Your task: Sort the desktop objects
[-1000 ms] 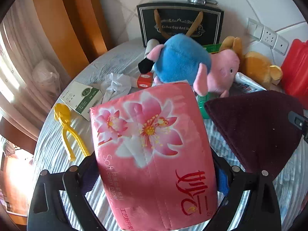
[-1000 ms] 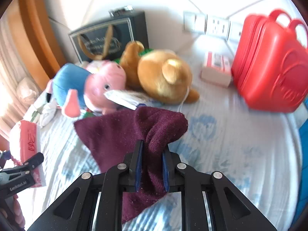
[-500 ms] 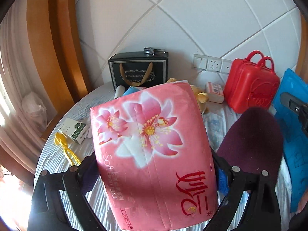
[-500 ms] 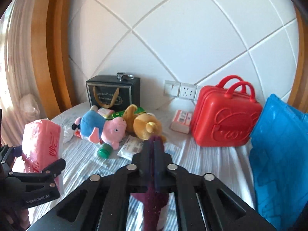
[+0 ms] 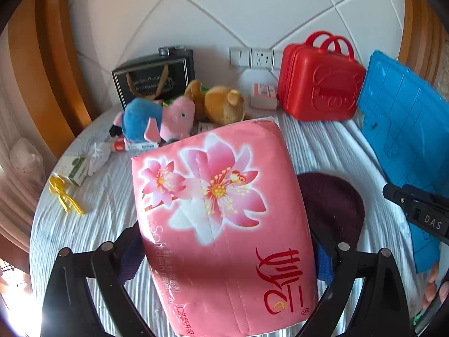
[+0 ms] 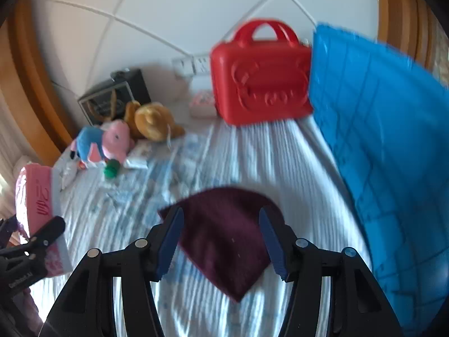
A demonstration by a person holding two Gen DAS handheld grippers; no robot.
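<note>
My left gripper is shut on a pink tissue pack with flower print, held above the striped tablecloth; the pack also shows in the right wrist view. My right gripper is open, its blue-padded fingers spread over a maroon knit hat lying flat on the cloth. The hat also shows in the left wrist view, to the right of the pack. A pink and blue plush pig and a brown plush bear lie at the back.
A red toy suitcase and a black gift bag stand by the wall. A blue bin stands at the right. A yellow clip, a small green-white box and crumpled tissue lie left.
My right gripper lifted the maroon hat, carried it toward the front right, then opened and left it flat on the cloth. My left gripper kept the tissue pack and pulled back.
</note>
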